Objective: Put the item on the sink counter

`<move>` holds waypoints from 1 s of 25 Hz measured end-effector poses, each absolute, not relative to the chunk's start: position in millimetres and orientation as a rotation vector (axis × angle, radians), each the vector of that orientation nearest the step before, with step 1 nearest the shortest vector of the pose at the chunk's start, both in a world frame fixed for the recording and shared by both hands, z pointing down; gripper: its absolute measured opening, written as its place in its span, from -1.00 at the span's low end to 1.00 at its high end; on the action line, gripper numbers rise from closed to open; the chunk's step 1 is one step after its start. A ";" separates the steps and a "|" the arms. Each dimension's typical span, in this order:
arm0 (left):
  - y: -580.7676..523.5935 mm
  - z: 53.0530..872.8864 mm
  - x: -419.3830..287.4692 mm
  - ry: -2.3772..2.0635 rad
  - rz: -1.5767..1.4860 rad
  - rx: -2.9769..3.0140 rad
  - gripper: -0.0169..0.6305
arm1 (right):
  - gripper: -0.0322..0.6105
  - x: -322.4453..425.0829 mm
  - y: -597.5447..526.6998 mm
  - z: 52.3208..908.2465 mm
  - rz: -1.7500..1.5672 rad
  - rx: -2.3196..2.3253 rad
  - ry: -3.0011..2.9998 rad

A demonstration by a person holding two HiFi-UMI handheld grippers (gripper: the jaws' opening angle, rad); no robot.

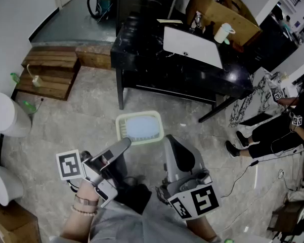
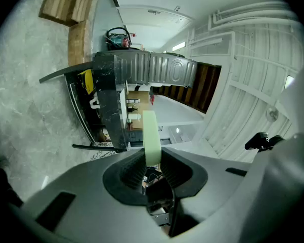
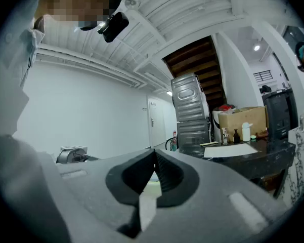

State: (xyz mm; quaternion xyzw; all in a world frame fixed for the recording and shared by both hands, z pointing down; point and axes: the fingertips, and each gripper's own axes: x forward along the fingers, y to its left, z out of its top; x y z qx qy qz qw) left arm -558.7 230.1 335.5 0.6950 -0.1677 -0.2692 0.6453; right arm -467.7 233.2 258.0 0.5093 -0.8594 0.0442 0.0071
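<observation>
While the pale green tray [image 1: 139,128] hangs above the floor, its rim pinched in the left gripper's [image 1: 125,143] jaws and the right gripper's [image 1: 169,139] jaws pressed together beside it, the person should carry it level to the black tabletop [image 1: 157,67] ahead.

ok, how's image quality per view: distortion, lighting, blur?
Head view: dim and flat, fisheye bows the black counter. Left gripper view: strong barrel distortion, dark round corners, green tray edge in focus. Right gripper view: same dark corners, bright even light, nothing smeared.
</observation>
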 end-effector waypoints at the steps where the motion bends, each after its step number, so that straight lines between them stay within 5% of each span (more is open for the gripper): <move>1: 230.0 335.8 -559.2 -0.381 -0.611 1.581 -0.68 | -0.91 -468.3 233.8 259.0 0.141 1.595 -2.687; 25: 239.1 326.7 -516.1 -0.398 -0.628 1.609 -0.68 | -0.91 -419.4 241.3 256.0 0.150 1.598 -2.713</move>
